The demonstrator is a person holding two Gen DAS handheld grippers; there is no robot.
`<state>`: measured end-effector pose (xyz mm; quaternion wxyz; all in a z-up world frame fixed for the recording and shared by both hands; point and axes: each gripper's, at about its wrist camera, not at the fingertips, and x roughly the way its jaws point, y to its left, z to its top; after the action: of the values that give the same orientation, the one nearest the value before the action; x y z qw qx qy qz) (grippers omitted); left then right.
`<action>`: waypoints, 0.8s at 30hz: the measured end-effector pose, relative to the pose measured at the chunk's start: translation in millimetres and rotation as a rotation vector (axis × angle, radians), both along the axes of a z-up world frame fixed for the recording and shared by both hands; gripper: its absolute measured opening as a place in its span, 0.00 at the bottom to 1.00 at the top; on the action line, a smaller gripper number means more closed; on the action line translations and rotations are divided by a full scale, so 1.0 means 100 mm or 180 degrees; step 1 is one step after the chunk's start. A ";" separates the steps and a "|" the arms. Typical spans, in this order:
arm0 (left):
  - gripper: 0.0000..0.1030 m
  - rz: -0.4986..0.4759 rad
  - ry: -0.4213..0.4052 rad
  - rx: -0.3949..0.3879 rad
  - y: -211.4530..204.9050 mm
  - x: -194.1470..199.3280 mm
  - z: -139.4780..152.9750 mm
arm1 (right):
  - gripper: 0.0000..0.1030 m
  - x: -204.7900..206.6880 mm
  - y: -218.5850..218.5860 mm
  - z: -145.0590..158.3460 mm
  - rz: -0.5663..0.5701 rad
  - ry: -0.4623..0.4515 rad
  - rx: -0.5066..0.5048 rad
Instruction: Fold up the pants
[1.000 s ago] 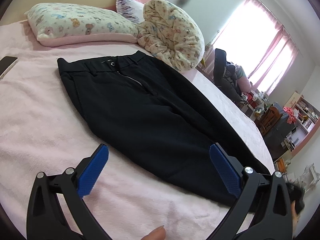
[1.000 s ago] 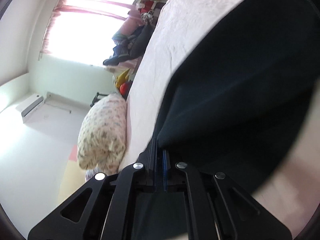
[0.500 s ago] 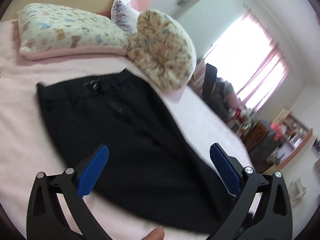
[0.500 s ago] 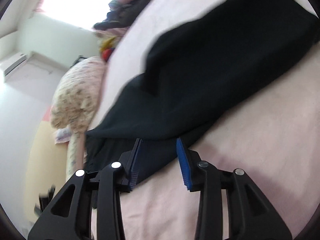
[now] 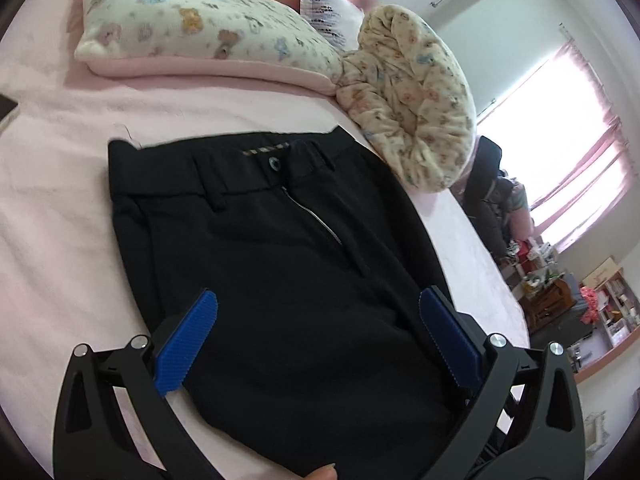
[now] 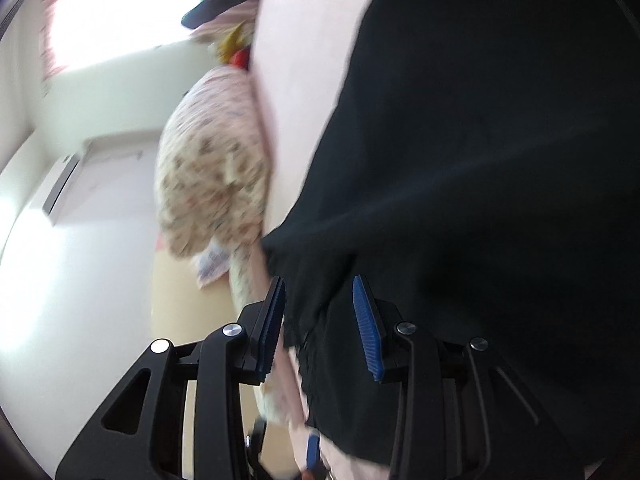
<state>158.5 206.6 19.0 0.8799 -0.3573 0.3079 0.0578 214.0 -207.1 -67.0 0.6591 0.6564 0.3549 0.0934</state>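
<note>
The black pants (image 5: 280, 280) lie flat on the pink bed (image 5: 60, 200), front side up. The waist with its button is at the far end, close to the pillow (image 5: 192, 28) and the rolled blanket (image 5: 412, 108). The legs run toward the near side.

A second ago the right tool (image 6: 318, 320) was squeezed tight on the dark cloth. Half a second ago it had started to let go. Now its blue pads (image 6: 366, 328) stand apart, with the edge of the pants between them. The picture is blurry, but the pads do not seem to press the cloth, so this tool has let go. It has also turned, and the pants now fill most of the right side of its view.

The left tool (image 5: 318, 344) is wide apart, just as it was a second ago, and it holds nothing. It has moved farther up the pants. Before, it hung over the legs. Now it hangs over the middle, and the waist looks much closer.

This likely means one step is done: the cloth the right tool carried has been put down. The pants are not a small bundle yet, so more folding is still to come. The left tool looks ready to pick a new spot to grab.
</note>
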 end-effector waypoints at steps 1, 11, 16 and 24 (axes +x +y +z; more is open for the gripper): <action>0.98 -0.0007 -0.0008 0.0066 0.01 0.01 0.01 | 0.45 0.07 0.00 -0.08 -0.0086 0.0108 0.0011; 0.98 -0.0428 -0.0153 0.0299 -0.19 0.14 0.06 | 0.07 0.12 -0.13 -0.31 -0.0296 -0.0321 -0.0217; 0.98 -0.0939 -0.0009 0.0000 -0.31 0.49 0.01 | 0.05 -0.02 -0.05 -0.15 0.0112 -0.0841 -0.0551; 0.98 -0.1211 0.0362 -0.0251 -0.47 1.69 0.23 | 0.05 -0.14 -0.08 -0.17 0.0382 -0.1004 -0.0617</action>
<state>327.2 159.5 42.3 0.8415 -0.3230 0.4210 -0.1016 199.6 -215.2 -84.4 0.7599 0.5448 0.2930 0.1996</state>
